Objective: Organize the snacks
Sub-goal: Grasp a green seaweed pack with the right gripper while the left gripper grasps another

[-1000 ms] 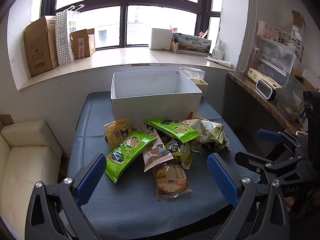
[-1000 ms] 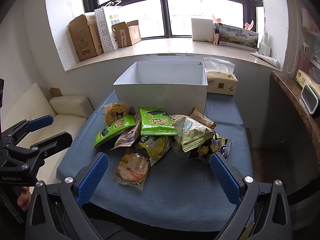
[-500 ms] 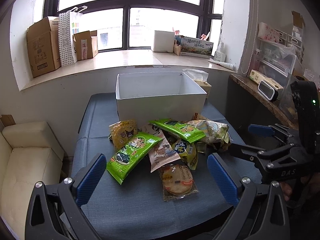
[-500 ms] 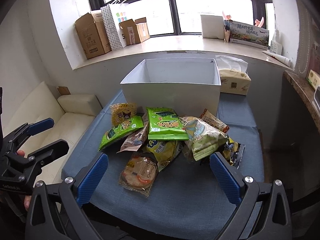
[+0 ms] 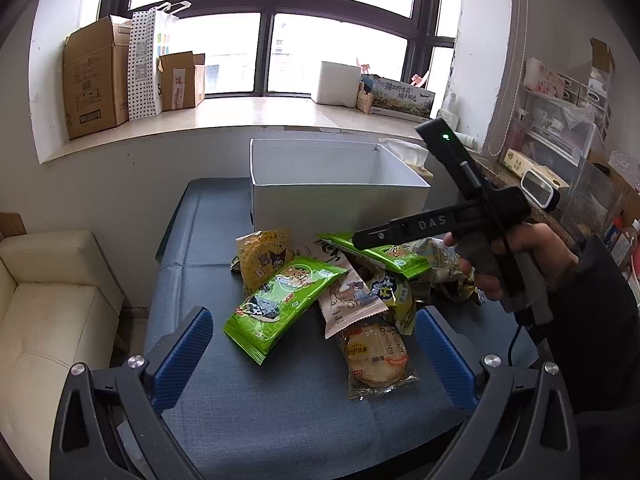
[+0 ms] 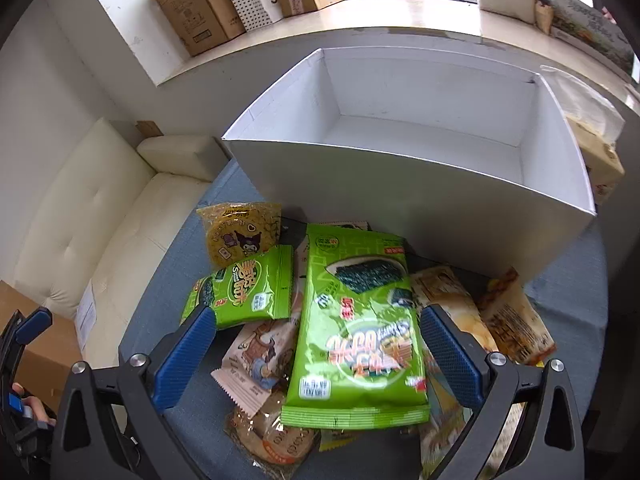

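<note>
A pile of snack packets lies on the blue table (image 5: 256,412) in front of an empty white box (image 5: 340,200), which also shows in the right wrist view (image 6: 420,200). My right gripper (image 6: 316,344) is open, low over the pile, its jaws either side of a green seaweed packet (image 6: 356,332). In the left wrist view it reaches over the pile (image 5: 440,222). My left gripper (image 5: 312,344) is open and empty, back from the pile, above a second green packet (image 5: 284,296) and a round cracker pack (image 5: 376,354).
A yellow Kuromi packet (image 6: 240,232) lies at the pile's left. A cream sofa (image 5: 44,320) is left of the table. Cardboard boxes (image 5: 96,80) stand on the windowsill. A tissue box (image 6: 596,152) sits right of the white box, and shelves (image 5: 560,128) line the right wall.
My right gripper has swung forward and down over the pile, close to the green seaweed packet. My left gripper has edged a little closer to the table. Both stay open.
</note>
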Motion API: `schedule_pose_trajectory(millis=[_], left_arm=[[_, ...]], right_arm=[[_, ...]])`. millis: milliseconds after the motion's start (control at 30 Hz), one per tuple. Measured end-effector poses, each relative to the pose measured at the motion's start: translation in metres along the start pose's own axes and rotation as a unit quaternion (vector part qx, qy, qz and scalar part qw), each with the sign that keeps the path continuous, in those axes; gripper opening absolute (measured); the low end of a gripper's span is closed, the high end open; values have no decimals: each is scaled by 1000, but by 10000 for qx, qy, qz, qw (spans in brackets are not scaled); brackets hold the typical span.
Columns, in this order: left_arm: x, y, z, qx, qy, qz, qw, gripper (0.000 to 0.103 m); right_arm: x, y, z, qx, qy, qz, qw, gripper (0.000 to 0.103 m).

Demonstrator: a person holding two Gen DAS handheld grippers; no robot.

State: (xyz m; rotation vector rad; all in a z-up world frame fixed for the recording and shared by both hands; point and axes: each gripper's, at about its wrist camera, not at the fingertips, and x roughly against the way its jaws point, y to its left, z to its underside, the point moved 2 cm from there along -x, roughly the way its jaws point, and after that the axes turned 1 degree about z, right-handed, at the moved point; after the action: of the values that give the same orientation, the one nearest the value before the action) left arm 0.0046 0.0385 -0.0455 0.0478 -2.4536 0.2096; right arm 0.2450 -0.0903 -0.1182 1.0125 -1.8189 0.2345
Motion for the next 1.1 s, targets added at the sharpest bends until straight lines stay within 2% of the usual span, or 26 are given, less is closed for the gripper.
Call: schedule_pose_trajectory(millis=[133, 200, 367, 567, 667, 700, 733, 800, 900, 1100], left_arm=[[-3, -2, 5, -106, 144, 112, 9998, 103], [-3, -3, 6, -150, 135, 96, 9998, 103], [-3, 0, 6, -71, 124, 138, 9998, 103], [-6, 5, 7, -10, 161, 124, 9998, 103], [-8, 6, 8, -17, 189, 106, 9998, 103], [-9, 6, 9, -12, 199, 95, 9998, 103], [-9, 8, 9, 2, 215, 94, 9997, 103], [-10, 9, 10, 46, 243, 88, 9997, 103], [-11, 11, 10, 76, 240, 96, 9996, 103], [-24, 17, 12, -132, 354, 10, 9993, 103]], right_arm=[[-29, -9, -7, -176, 450, 190, 9986, 103], [-37, -11, -4, -266, 608, 106, 9977, 103], [-39, -7, -2, -200, 642, 102, 9977, 103], [-43, -20, -17, -341, 703, 148, 9968, 103], [-47, -24, -18, -424, 730, -37, 9964, 103], [-50, -23, -17, -444, 745, -45, 9962, 101], [-51, -22, -16, -419, 789, -28, 9960, 88], [-50, -20, -12, -300, 939, 169, 9950, 71], [-45, -18, -11, -306, 864, -31, 9958, 68], [-5, -10, -7, -371, 238, -186, 9989, 67]])
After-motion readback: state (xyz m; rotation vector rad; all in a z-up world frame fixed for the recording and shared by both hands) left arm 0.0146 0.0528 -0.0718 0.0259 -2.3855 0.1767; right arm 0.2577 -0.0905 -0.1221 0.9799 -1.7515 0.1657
